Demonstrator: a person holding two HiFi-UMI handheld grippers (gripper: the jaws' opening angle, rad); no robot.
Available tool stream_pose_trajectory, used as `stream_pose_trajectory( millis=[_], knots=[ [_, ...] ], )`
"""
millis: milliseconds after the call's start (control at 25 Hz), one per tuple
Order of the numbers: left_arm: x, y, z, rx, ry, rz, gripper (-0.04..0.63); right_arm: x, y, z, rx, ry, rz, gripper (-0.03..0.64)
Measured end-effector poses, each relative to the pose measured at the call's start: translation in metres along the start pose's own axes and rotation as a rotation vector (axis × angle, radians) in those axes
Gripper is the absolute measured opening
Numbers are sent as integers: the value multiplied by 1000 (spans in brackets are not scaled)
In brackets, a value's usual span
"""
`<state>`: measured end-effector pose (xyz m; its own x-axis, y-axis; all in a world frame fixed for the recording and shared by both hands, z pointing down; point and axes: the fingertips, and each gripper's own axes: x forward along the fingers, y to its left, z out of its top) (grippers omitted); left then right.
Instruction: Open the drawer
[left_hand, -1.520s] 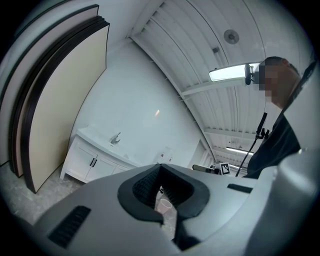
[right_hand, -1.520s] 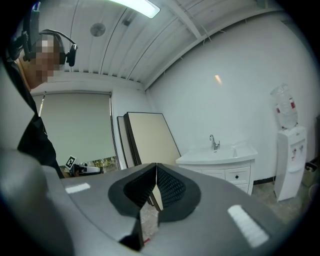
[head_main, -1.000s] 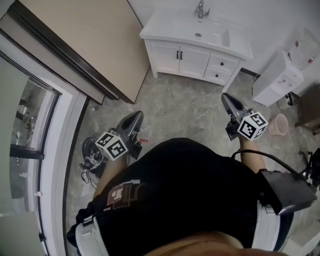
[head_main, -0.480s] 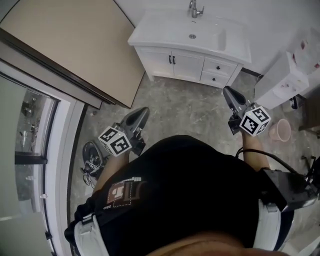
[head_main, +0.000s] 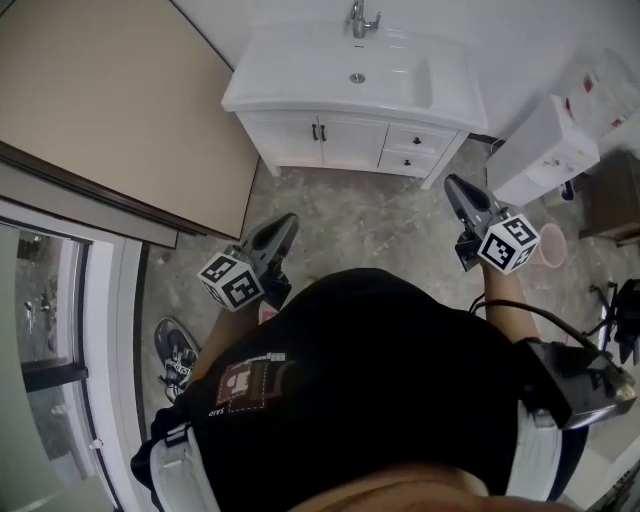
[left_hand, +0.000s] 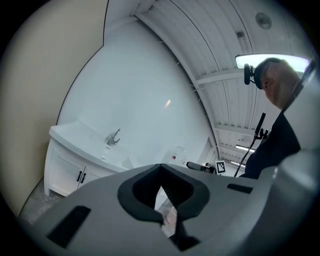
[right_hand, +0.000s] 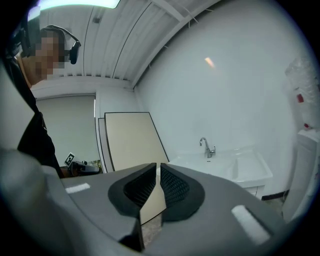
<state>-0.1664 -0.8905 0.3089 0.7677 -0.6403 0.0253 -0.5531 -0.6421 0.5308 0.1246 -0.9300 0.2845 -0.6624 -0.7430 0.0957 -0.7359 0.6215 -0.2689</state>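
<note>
a: where does the drawer sit in this frame?
b: two small drawers (head_main: 415, 140) stack at the right end of a white vanity (head_main: 280, 85), beside its pair of doors (head_main: 345, 140). both drawer fronts sit flush and closed, each with a dark knob. a faucet (head_main: 360, 20) stands over the basin above.
a: and the tongs?
b: the person stands on the grey stone floor (head_main: 380, 215), well apart from the vanity, with a gripper in each hand pointing toward it. the left gripper (head_main: 288, 222) has its jaws together at the tips with nothing between them. the right gripper (head_main: 450, 183) is likewise closed and empty.
a: any writing to read?
b: little. each gripper carries a marker cube (head_main: 232, 282) of black-and-white squares, patterns rather than words. a tall white unit (head_main: 545, 150) right of the vanity bears red marks too small to read. a pink bucket (head_main: 552, 245) stands near it.
</note>
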Motion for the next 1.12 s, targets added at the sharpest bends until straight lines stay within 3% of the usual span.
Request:
stream_pose_trajectory(
  millis=[320, 560, 840, 960, 1120],
  knots=[
    [26, 111, 83, 57, 38, -87, -2, 90, -9, 30, 13, -8, -139, 5],
    [38, 168, 97, 64, 32, -79, -2, 143, -17, 21, 4, 43, -138, 5],
    [68, 174, 72, 68, -11, -6, -2, 157, -67, 16, -31, 98, -37, 5],
    [91, 165, 57, 80, -58, 62, -2, 153, -105, 8, -42, 133, 33, 5],
    [126, 142, 31, 39, -122, 173, -2, 141, -163, -6, -19, 210, 88, 6]
  ],
)
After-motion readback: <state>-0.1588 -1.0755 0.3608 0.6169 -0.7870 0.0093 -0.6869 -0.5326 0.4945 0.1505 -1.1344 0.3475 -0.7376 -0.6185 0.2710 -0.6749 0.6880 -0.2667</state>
